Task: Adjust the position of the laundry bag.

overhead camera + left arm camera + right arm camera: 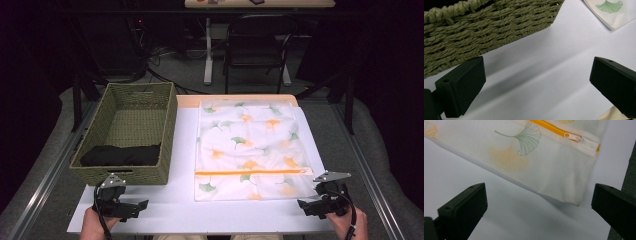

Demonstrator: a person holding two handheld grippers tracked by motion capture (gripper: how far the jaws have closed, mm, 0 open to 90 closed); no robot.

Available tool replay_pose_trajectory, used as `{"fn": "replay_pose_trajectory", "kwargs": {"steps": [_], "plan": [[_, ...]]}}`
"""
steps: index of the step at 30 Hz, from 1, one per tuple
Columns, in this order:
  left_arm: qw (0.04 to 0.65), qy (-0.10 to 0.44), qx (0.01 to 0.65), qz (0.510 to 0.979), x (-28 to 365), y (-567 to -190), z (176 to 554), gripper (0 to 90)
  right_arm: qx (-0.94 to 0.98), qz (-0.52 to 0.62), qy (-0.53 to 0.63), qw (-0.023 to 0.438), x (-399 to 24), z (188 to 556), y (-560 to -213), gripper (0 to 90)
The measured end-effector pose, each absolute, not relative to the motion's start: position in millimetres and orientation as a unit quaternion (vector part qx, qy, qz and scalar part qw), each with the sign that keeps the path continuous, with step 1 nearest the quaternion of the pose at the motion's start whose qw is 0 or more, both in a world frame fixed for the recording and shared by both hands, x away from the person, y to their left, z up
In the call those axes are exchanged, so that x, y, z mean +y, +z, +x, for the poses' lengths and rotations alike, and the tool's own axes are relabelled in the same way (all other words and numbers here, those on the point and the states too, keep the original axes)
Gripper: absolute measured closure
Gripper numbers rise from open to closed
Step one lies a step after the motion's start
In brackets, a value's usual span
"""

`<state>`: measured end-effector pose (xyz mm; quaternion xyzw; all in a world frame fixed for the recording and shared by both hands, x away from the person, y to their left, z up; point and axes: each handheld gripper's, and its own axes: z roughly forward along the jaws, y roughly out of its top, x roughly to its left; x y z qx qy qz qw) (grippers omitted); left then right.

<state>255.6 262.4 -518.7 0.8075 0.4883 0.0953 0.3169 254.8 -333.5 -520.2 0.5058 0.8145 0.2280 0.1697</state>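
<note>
With both the left gripper and right gripper released and empty, the zipped mesh bag lying flat on the white surface beside the basket could bunch or slide if the right gripper pinches its thin corner too shallowly.

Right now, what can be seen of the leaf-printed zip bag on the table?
The zip bag is a white, fine-mesh fabric pouch printed with green and orange ginkgo leaves. An orange zipper runs across it near the person's end, closed, its white pull at the right end. The bag lies flat and squared on the white table, right of the woven basket and apart from it. Neither gripper touches it.
</note>
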Motion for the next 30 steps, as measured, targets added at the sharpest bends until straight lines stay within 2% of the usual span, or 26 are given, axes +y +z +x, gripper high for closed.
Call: {"fn": "replay_pose_trajectory", "kwargs": {"steps": [16, 18, 19, 23, 30], "plan": [[0.333, 0.087, 0.467, 0.815, 239.8, -514.0, 254.8, 0.8, 0.802, 0.520, 0.239, 0.170, -343.8, 260.3, -516.8, 0.0], [0.335, 0.075, 0.457, 0.820, 233.8, -514.5, 255.0, 0.8, 0.796, 0.530, 0.240, 0.168, -345.1, 262.7, -516.2, 7.2], [0.338, 0.063, 0.452, 0.823, 229.8, -514.9, 255.0, 1.1, 0.795, 0.531, 0.239, 0.169, -345.3, 264.2, -516.3, 7.4], [0.339, 0.043, 0.428, 0.837, 211.9, -515.3, 253.6, 1.1, 0.799, 0.530, 0.232, 0.166, -342.2, 270.1, -515.0, 4.6], [0.334, 0.046, 0.393, 0.855, 187.6, -517.7, 253.4, 0.1, 0.802, 0.528, 0.228, 0.163, -335.9, 277.9, -515.0, 2.1]]}}
